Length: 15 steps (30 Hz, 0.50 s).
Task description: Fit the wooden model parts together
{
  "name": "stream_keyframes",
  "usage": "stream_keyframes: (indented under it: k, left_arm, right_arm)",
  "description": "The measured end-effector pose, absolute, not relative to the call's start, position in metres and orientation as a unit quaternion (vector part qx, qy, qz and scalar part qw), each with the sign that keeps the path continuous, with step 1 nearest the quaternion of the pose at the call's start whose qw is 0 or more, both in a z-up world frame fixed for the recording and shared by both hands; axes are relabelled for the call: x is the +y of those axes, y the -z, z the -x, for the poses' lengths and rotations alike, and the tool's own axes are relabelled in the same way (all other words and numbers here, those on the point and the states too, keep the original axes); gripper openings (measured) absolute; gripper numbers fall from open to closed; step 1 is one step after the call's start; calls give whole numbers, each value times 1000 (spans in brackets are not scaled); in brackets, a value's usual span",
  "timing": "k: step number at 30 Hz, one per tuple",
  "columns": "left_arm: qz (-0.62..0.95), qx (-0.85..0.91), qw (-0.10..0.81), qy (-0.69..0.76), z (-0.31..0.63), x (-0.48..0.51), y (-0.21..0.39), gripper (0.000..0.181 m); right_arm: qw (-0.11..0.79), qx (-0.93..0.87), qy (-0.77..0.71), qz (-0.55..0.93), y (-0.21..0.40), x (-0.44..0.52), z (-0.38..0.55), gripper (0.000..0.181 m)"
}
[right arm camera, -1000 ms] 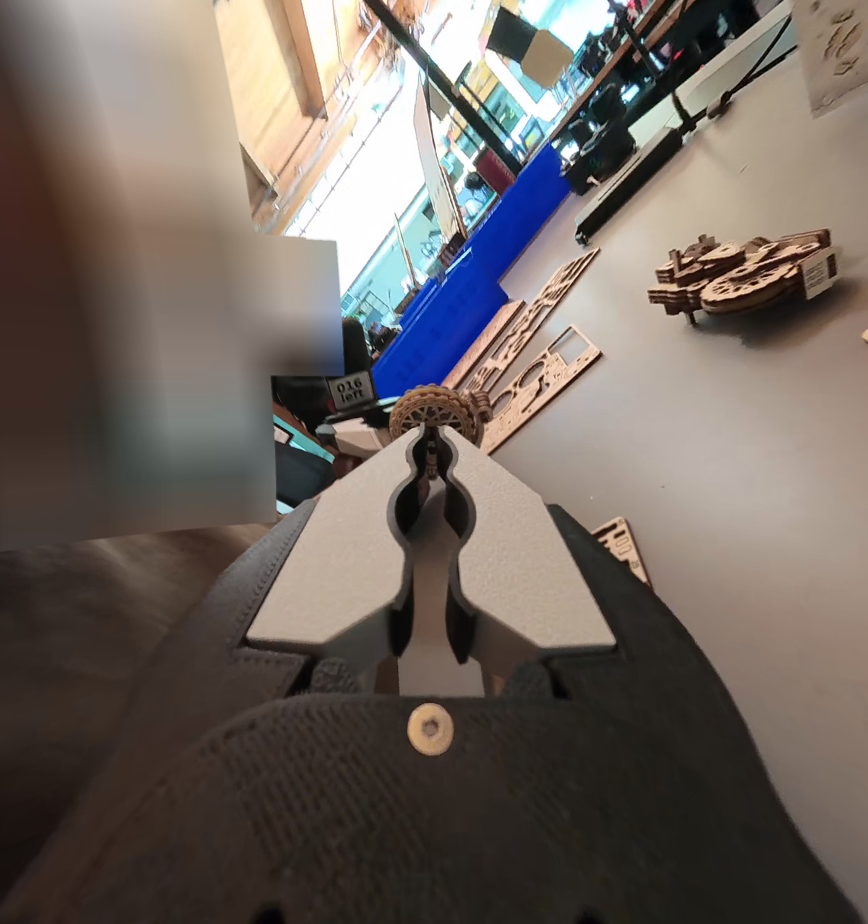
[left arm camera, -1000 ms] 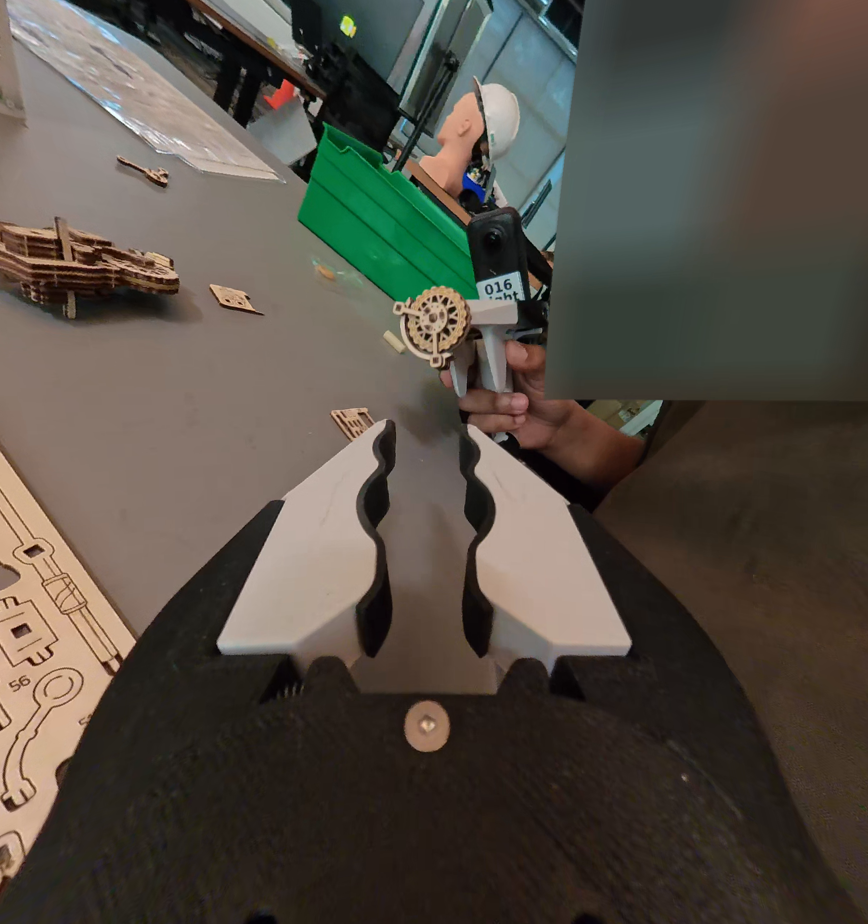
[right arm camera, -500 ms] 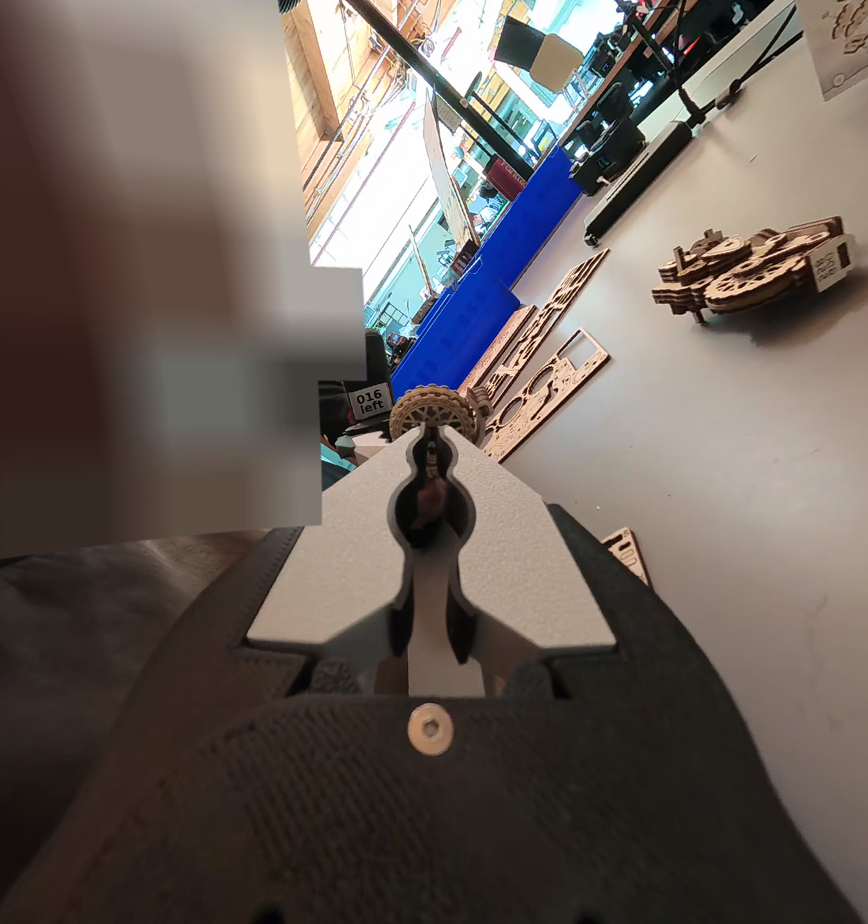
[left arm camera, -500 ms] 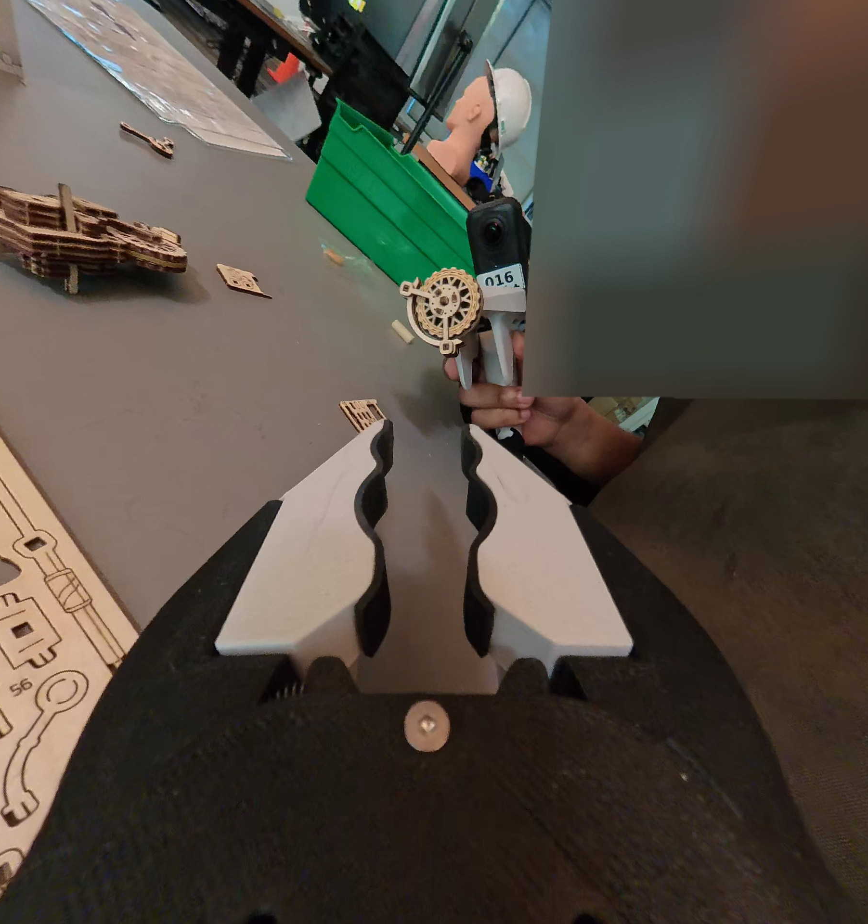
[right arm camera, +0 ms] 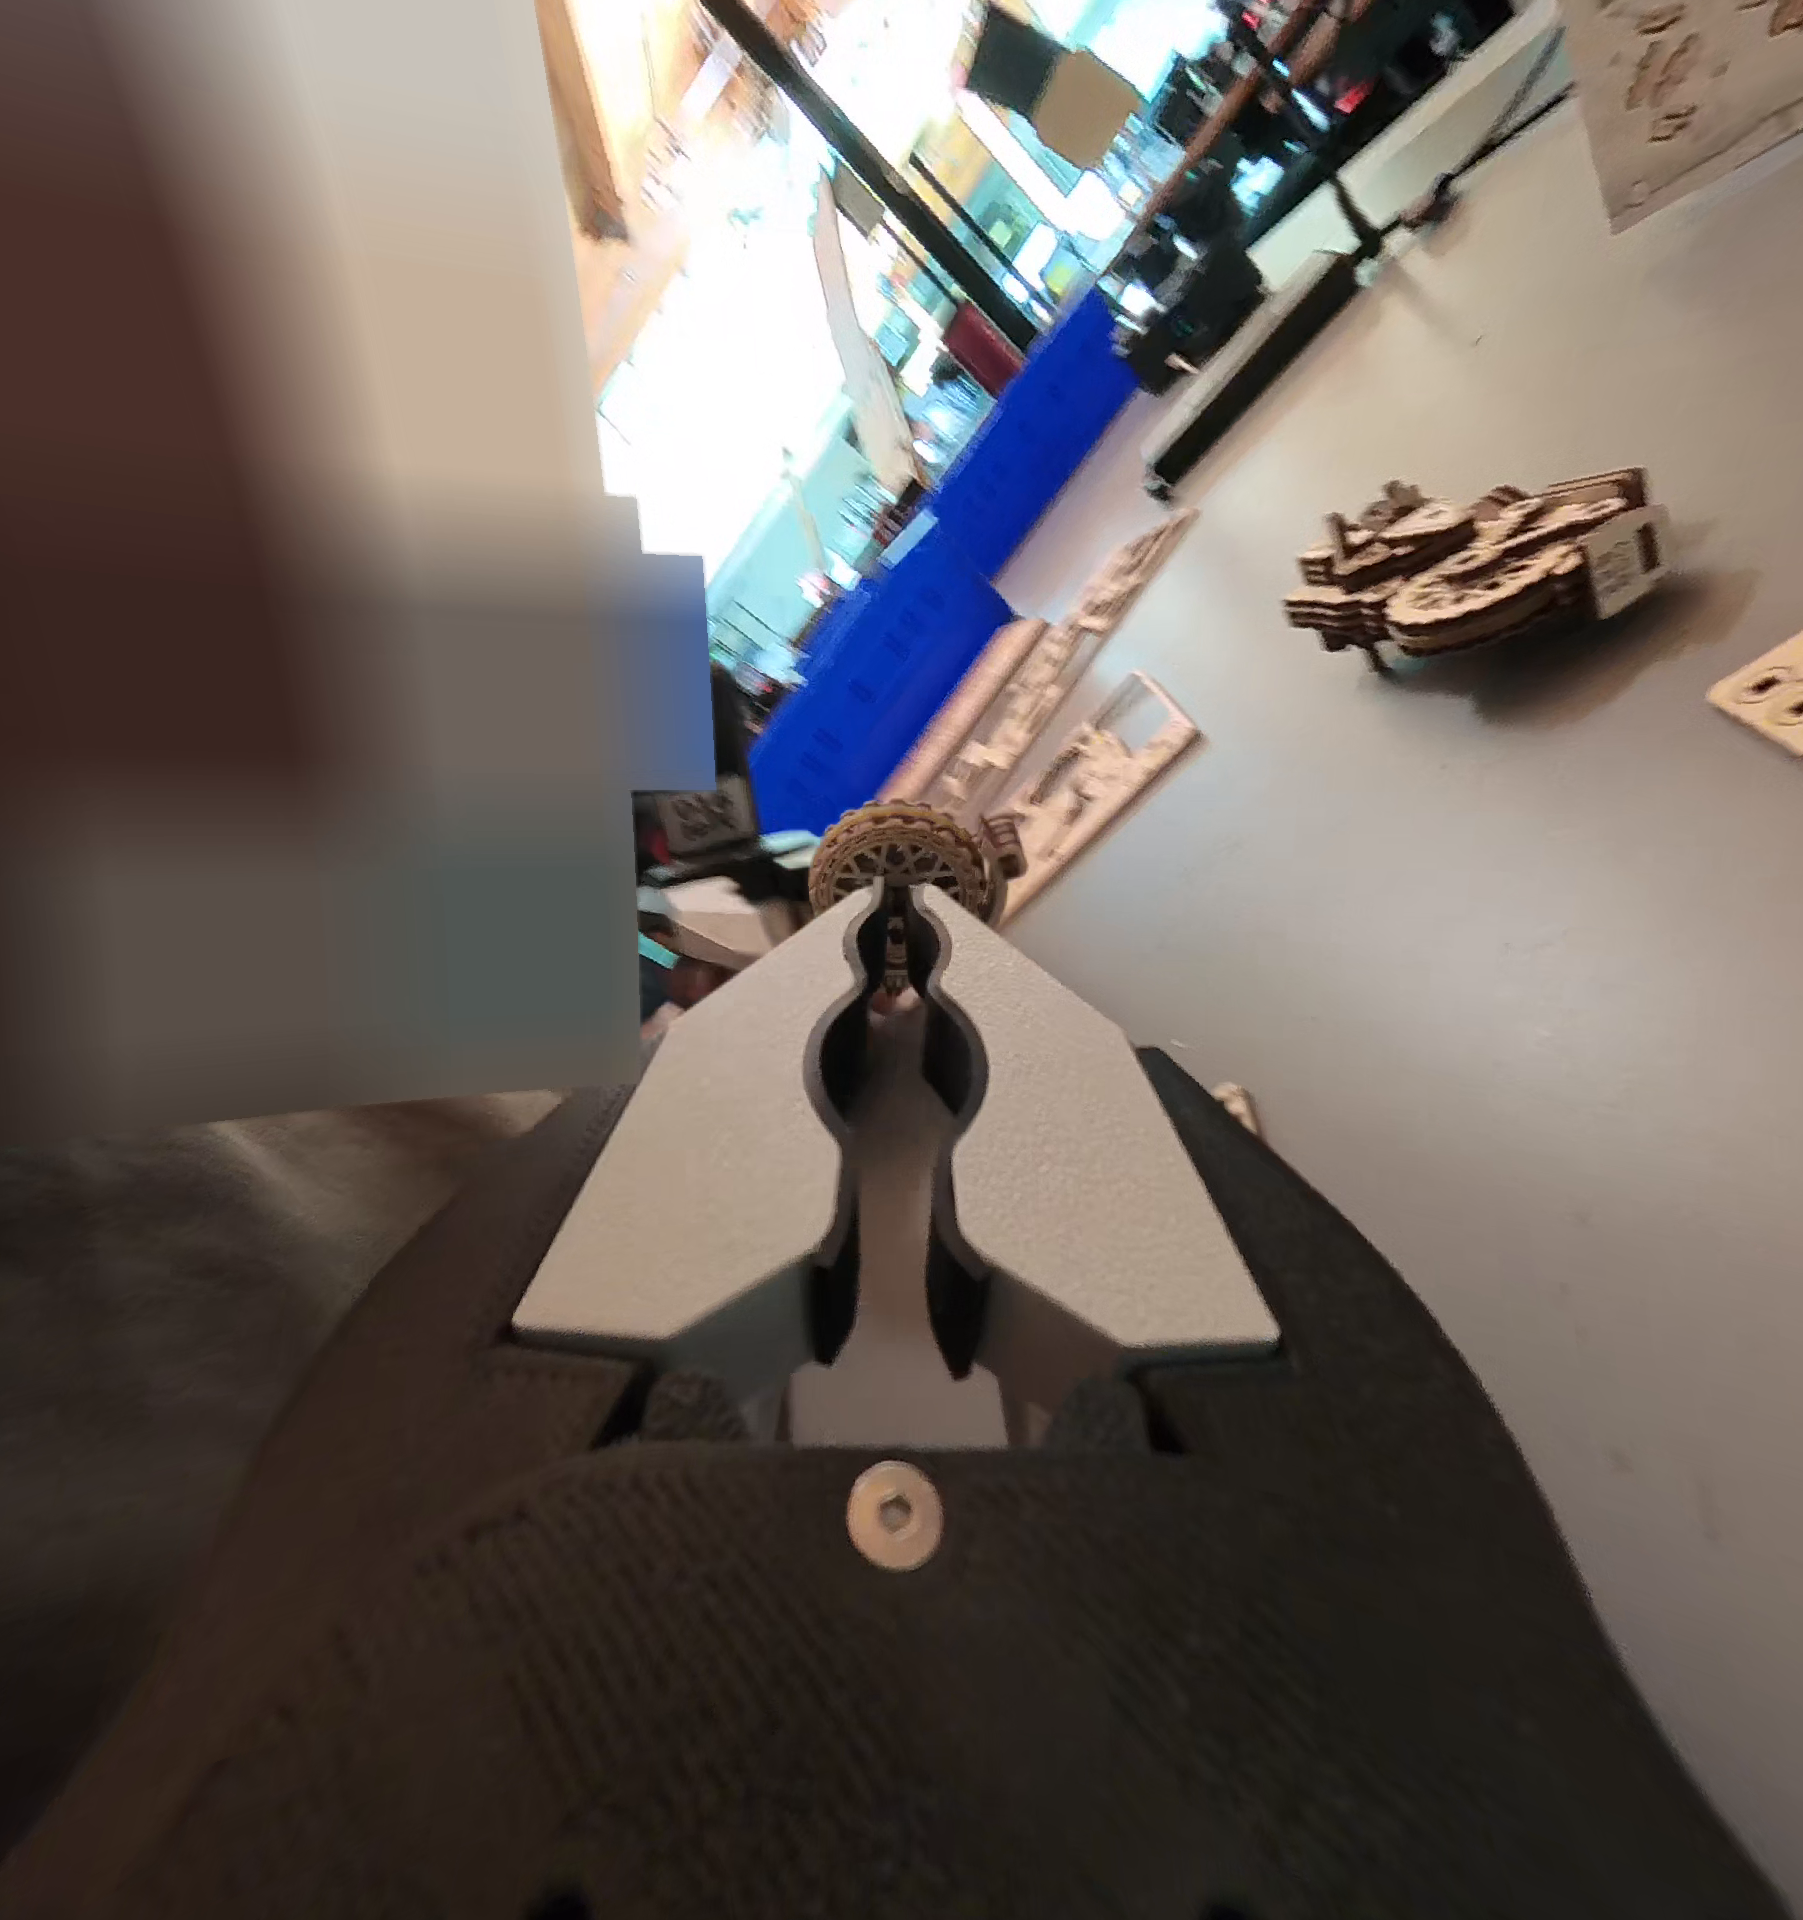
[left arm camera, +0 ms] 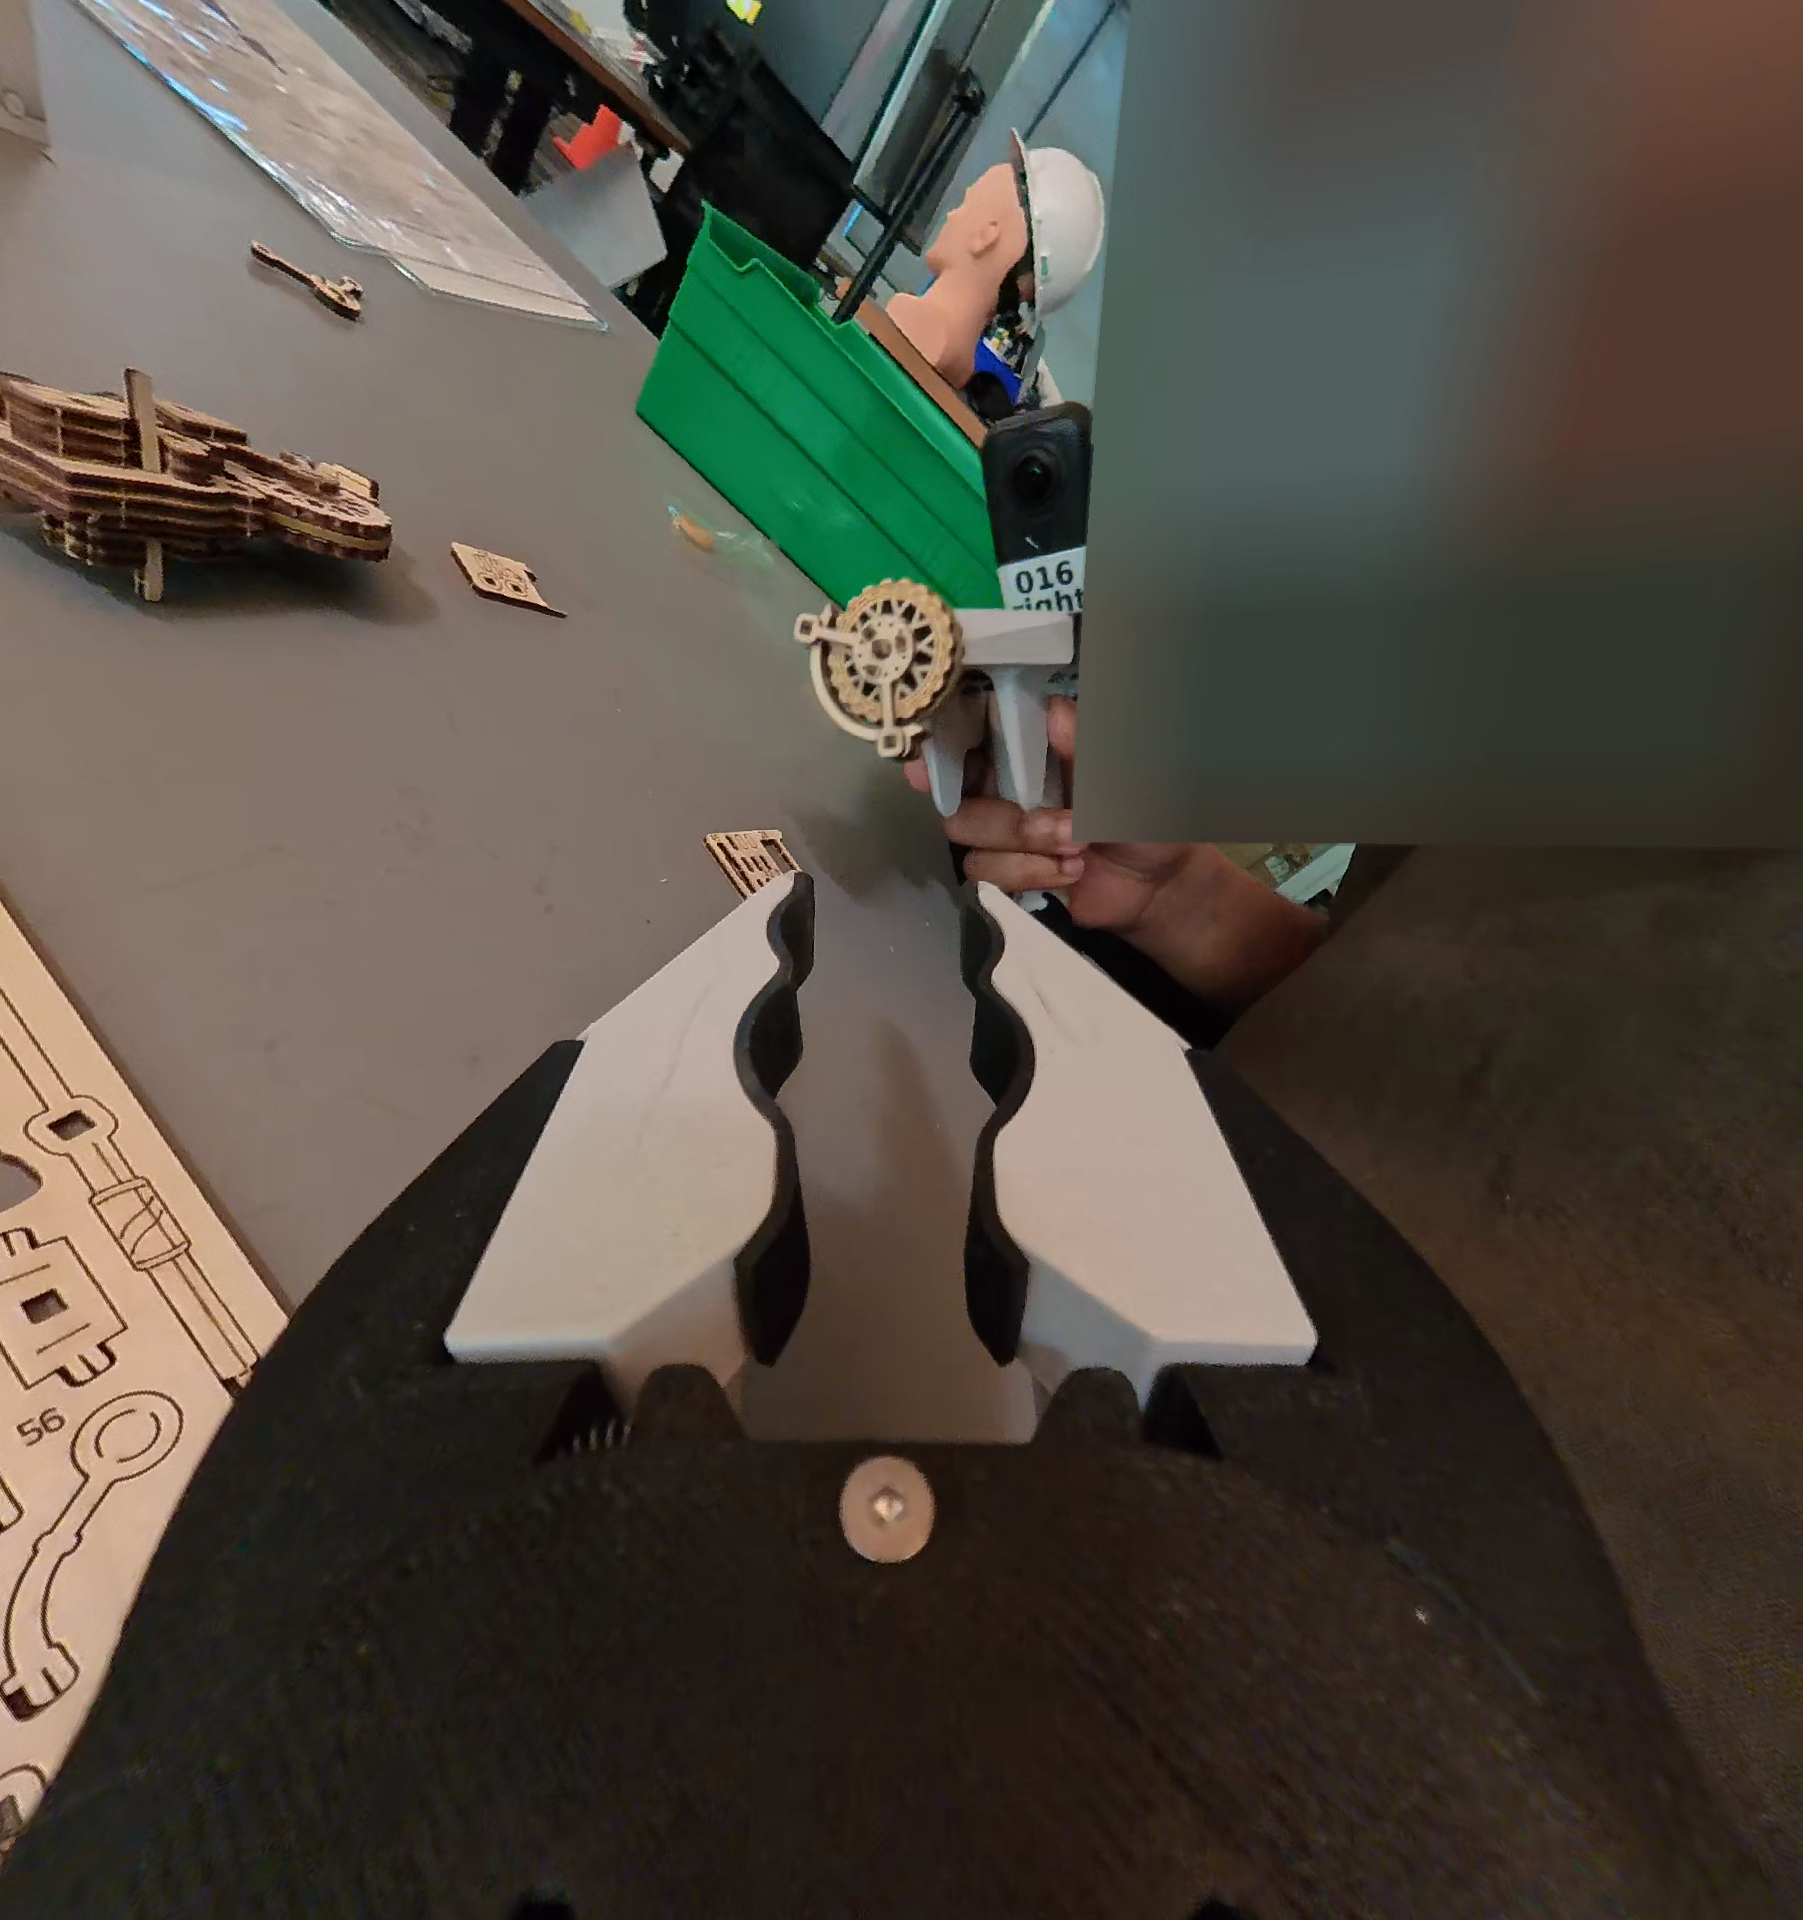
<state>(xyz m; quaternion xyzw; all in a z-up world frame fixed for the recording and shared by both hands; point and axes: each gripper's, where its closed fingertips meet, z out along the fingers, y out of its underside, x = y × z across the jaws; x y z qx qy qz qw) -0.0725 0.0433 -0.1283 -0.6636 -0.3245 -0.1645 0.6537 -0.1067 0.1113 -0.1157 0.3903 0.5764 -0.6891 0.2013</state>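
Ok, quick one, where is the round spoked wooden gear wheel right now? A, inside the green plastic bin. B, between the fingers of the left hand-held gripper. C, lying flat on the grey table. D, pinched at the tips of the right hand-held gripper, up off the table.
D: the round spoked wooden gear wheel sits clamped at the tips of the right hand-held gripper, held in the air, while the left hand-held gripper is open and empty.

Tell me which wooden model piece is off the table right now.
The round gear wheel, pinched at the tips of the right hand-held gripper. The layered assembly and small flat pieces rest on the grey table.
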Motion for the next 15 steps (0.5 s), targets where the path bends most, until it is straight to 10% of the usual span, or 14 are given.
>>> stream_keyframes:
  k: [1, 15]
  left_arm:
    - [663, -325, 654, 166, 72, 43, 128, 26]
    - [674, -319, 646, 164, 67, 49, 131, 26]
  right_arm:
    - [190, 588, 684, -387, 118, 110, 106, 0]
    - [131, 647, 679, -321, 113, 96, 85, 0]
